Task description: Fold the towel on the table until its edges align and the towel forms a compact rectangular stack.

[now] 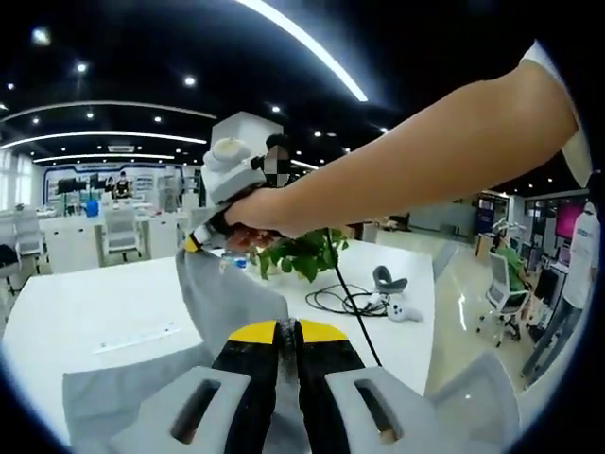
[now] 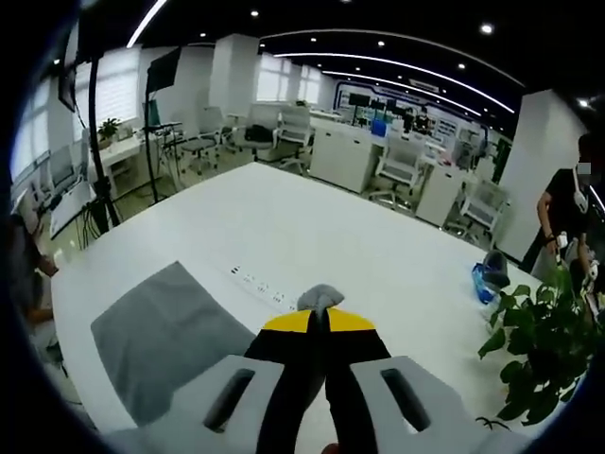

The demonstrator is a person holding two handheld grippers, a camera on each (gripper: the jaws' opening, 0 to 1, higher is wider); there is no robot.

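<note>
A grey towel (image 1: 230, 295) rises off the white table (image 1: 85, 303), stretched between both grippers. My left gripper (image 1: 286, 331) is shut on one edge of it, yellow tips pressed together on the cloth. The right gripper (image 1: 197, 241), held by a hand on a bare arm reaching in from the right, pinches the towel's far upper corner. In the right gripper view, my right gripper (image 2: 319, 320) is shut on a bunched towel corner (image 2: 321, 297) that pokes above its tips. The rest of the towel (image 2: 161, 340) lies flat on the table (image 2: 312, 236) at lower left.
A potted plant (image 1: 298, 253) (image 2: 534, 350) stands near the table's edge. Beside it lie a coiled black cable (image 1: 345, 301) and a white controller (image 1: 405, 310). A power strip (image 2: 260, 284) is set into the tabletop. A tripod (image 2: 95, 142), office chairs and a person (image 2: 567, 208) surround the table.
</note>
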